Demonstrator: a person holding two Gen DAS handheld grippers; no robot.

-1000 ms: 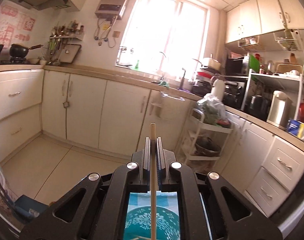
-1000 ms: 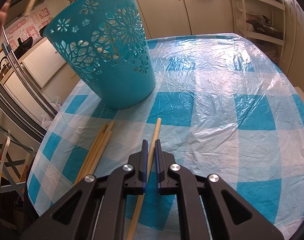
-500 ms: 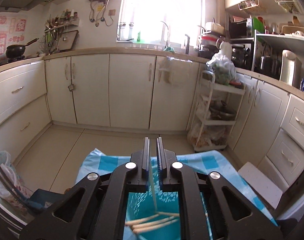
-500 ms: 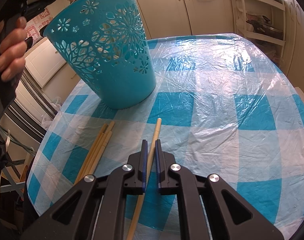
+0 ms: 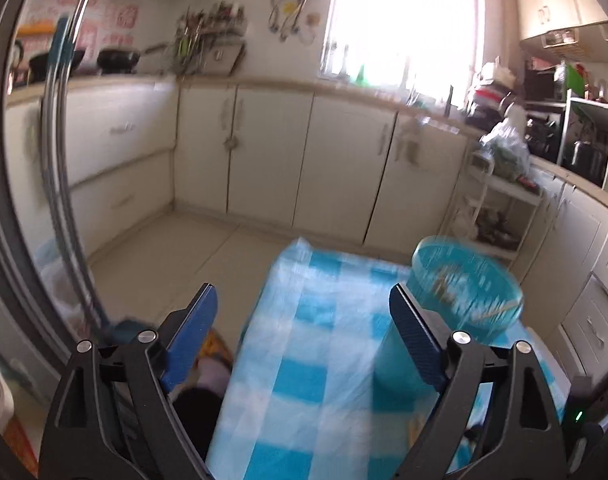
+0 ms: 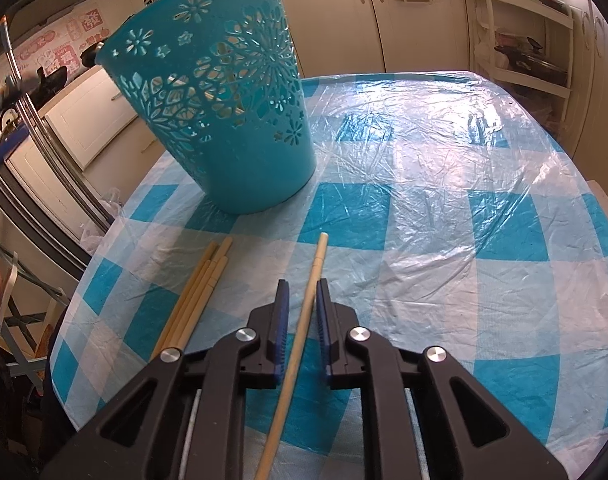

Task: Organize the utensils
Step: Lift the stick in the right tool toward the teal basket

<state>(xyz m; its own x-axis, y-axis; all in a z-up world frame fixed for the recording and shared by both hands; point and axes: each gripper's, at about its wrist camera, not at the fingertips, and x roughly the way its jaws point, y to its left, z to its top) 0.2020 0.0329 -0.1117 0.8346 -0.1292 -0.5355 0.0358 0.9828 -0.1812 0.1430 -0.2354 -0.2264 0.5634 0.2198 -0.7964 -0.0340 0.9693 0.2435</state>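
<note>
A: Nearest the lens, the right gripper (image 6: 302, 296) has its jaws parted only a little, one on each side of a single chopstick (image 6: 304, 320) lying on the checked tablecloth (image 6: 423, 240). A sliver of gap shows on both sides, so it holds nothing firmly yet.

B: How will the stick handle?

A: Judging by its look, light, stiff and smooth, probably wood or bamboo. It is thin enough to roll or twist if pinched off-centre. The pads sit partway along the shaft, with much of the stick running back under the tool, so a grip there may let the near end sag; closing squarely across the shaft seems wisest.

B: And beside it?

A: Just to its left lies a bundle of chopsticks (image 6: 196, 292), touching one another. Farther on stands the teal basket (image 6: 232, 120), upright, with pale sticks visible through its cut-outs.

B: The other hand?

A: The left gripper (image 5: 300, 308) is spread wide and empty, up above the table's edge. Its blurred view shows the basket (image 5: 467, 292) ahead and to the right, sticks inside. Kitchen cabinets (image 5: 272, 160) stand beyond.
</note>
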